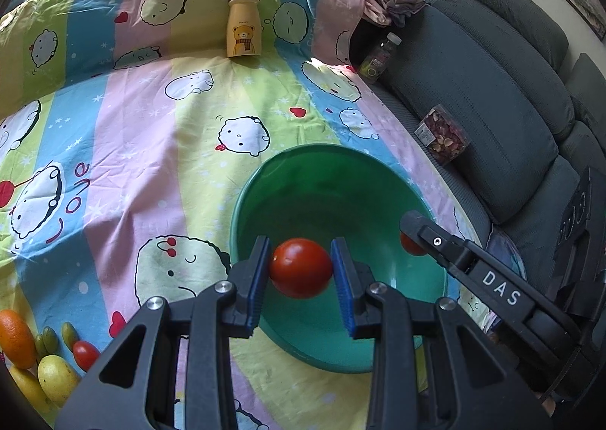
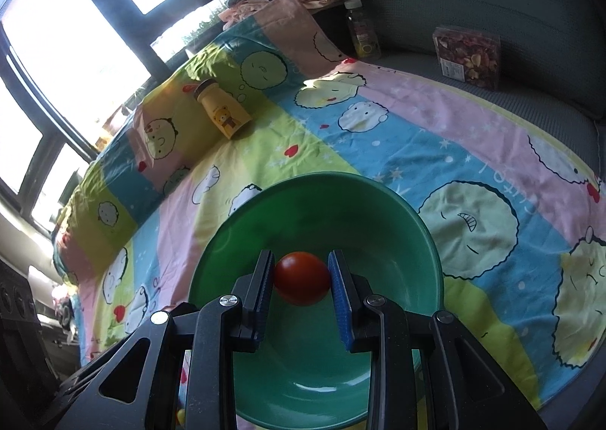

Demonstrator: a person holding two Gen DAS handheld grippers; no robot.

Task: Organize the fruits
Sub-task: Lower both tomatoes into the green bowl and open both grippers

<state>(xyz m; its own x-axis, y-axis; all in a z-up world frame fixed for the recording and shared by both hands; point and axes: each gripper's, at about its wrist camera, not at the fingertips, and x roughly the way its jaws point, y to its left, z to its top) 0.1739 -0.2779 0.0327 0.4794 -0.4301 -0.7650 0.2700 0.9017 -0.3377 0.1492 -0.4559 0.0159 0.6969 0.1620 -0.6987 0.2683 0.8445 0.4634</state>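
Both tomatoes could bruise or bounce out if released from this height, and the two tongs were crowded enough over the green bowl (image 1: 242,210) to knock each other. The left tongs (image 1: 301,271) pinched one tomato (image 1: 301,267) above the bowl's hollow; the right tongs (image 2: 301,278), angled downward, clamped another tomato (image 2: 302,277) likewise.

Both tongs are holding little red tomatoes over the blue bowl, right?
Almost. The bowl is green, not blue; the right wrist view shows it plainly. The rest holds: the left tongs grip one tomato and the right tongs grip another tomato, both over that bowl.
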